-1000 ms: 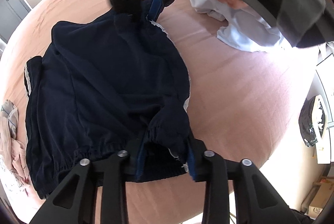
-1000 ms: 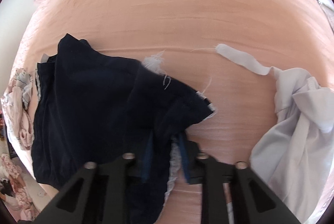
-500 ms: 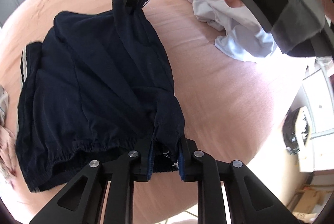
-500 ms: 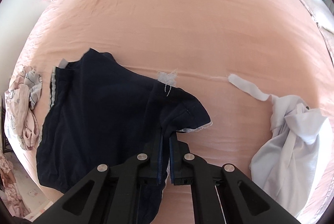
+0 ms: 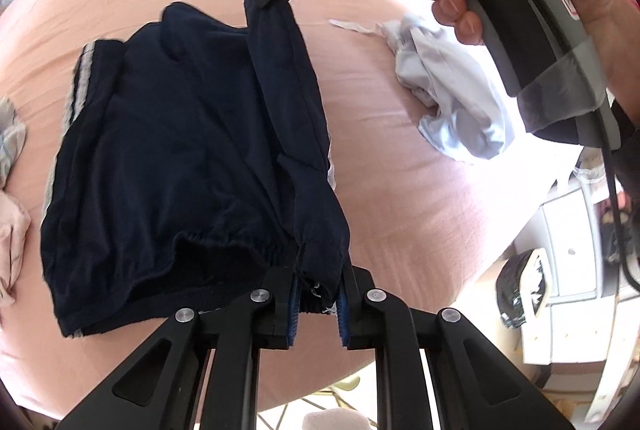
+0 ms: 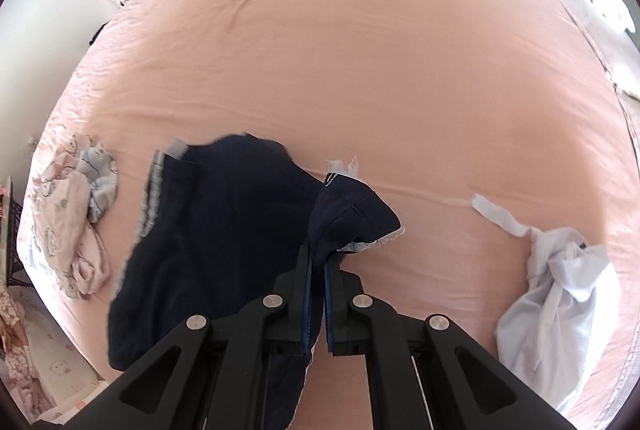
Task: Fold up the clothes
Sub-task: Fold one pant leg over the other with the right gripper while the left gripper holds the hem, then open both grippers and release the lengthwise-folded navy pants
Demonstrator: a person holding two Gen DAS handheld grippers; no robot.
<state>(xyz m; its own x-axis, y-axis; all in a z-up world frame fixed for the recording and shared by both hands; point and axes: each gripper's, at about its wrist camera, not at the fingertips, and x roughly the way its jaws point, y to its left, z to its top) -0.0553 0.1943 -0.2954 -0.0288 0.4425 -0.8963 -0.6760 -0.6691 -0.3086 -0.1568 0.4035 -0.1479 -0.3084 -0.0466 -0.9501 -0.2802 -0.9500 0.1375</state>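
Shorts (image 5: 180,149) lifted higher — pink bed (image 6: 360,69) beneath

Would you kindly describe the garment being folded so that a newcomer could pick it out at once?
Start at the wide pink bed sheet. Near its front edge lie three bundles of clothing; take the middle one, between the pink patterned heap and the crumpled white garment. It is the navy shorts, the only dark piece, with pale side stripes and an elastic waistband.
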